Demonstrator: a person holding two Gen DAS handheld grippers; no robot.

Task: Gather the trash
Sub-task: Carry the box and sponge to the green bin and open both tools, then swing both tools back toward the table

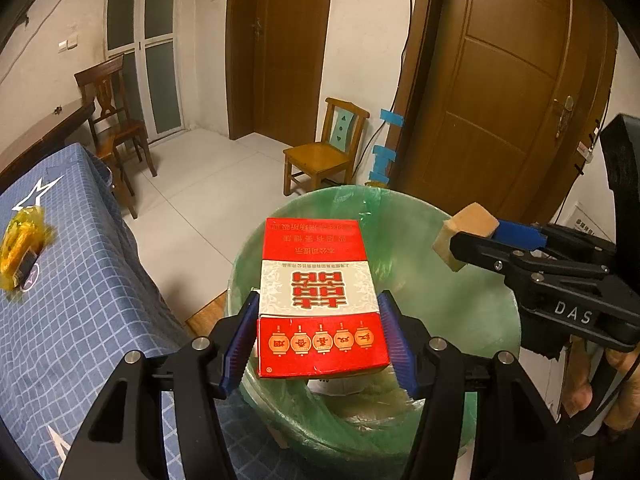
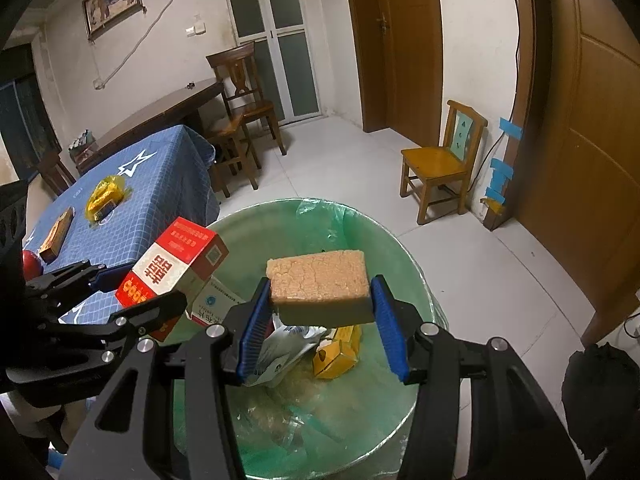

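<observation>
Left wrist: left gripper [image 1: 318, 330] clamped on red box [image 1: 320, 296], held over the bin [image 1: 448, 280] with green liner. Right gripper [image 1: 460, 246] comes in from the right, clamped on a tan block [image 1: 466, 230]. Yellow wrapper [image 1: 22, 246] lies on the blue table [image 1: 88, 280]; bin contents mostly hidden behind the box.

Right wrist: right gripper [image 2: 320, 314] clamps the block [image 2: 320, 284] above the bin [image 2: 384, 248]. Only here: a yellow carton [image 2: 336, 350] and papers inside the bin, a brown box [image 2: 56, 236] on the table [image 2: 160, 184], and the red box [image 2: 172, 268] seen side-on.
</observation>
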